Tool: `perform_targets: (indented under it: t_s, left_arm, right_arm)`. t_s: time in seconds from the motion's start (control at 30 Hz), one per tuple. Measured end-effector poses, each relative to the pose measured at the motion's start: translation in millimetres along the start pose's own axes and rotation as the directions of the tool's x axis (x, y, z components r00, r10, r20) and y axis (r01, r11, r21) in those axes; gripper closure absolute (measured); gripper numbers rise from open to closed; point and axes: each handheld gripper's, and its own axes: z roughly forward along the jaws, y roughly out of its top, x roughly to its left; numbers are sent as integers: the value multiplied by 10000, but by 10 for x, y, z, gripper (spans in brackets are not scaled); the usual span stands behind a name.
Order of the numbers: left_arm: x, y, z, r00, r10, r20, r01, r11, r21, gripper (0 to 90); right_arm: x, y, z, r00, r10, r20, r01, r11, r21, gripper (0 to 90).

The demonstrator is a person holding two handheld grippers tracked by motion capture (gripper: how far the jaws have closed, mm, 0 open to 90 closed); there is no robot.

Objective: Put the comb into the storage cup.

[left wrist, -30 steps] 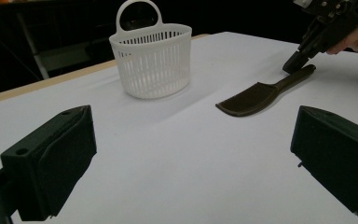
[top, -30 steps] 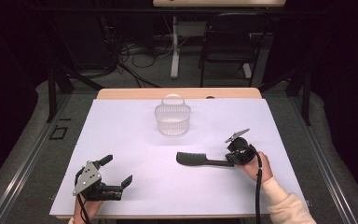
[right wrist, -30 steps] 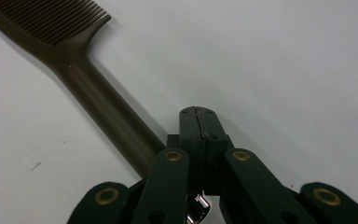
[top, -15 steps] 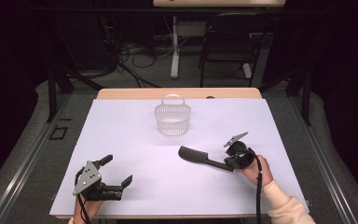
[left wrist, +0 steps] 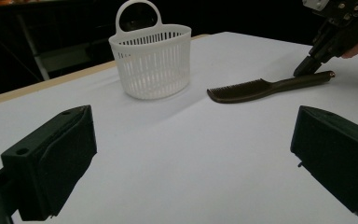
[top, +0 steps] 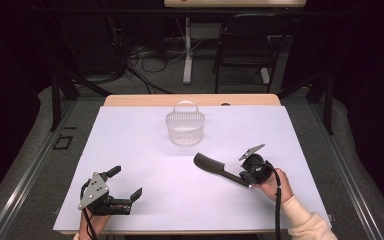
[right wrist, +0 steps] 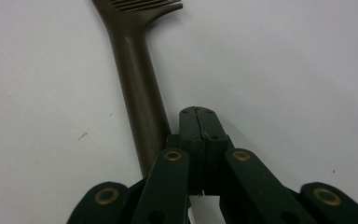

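The landmark is a dark comb point(top: 216, 168) lying flat on a white tabletop point(top: 145, 150).

Nearest the person, well to the left of the comb and closer to the front edge, the left claw point(top: 128, 184) rests on the tabletop with its jaws spread wide and nothing between them. In the left gripper view the comb point(left wrist: 265, 87) lies ahead and to the right.

At the comb's handle end sits the right claw point(top: 250, 179), held in a hand point(top: 274, 186) with a cream sleeve. In the right gripper view its jaws are pressed together, tips meeting just beside the comb's handle point(right wrist: 137, 79), touching or almost touching its side rather than clamped around it. The right claw point(right wrist: 198, 119) holds nothing.

Beyond the comb's toothed end, a little to the left, a white slatted basket point(top: 185, 127) with a loop handle stands upright, apart from the comb.
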Motion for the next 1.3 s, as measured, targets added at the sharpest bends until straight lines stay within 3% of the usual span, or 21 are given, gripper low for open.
perform_targets:
  t_s: [1.03,1.1,1.3]
  left_arm:
    - [3,2,-3,10000,11,10,-11,10000,-12,1]
    - [5,2,-3,10000,10,7,-10,10000,-12,1]
    - [5,2,-4,10000,8,18,-8,10000,-11,1]
  right_arm:
    - [39,-5,-14,9996,-234,-131,234,9997,-15,900]
    - [19,-5,-28,9997,-192,-128,188,9994,-299,842]
    - [-10,5,-94,9998,-173,-57,170,9986,-499,673]
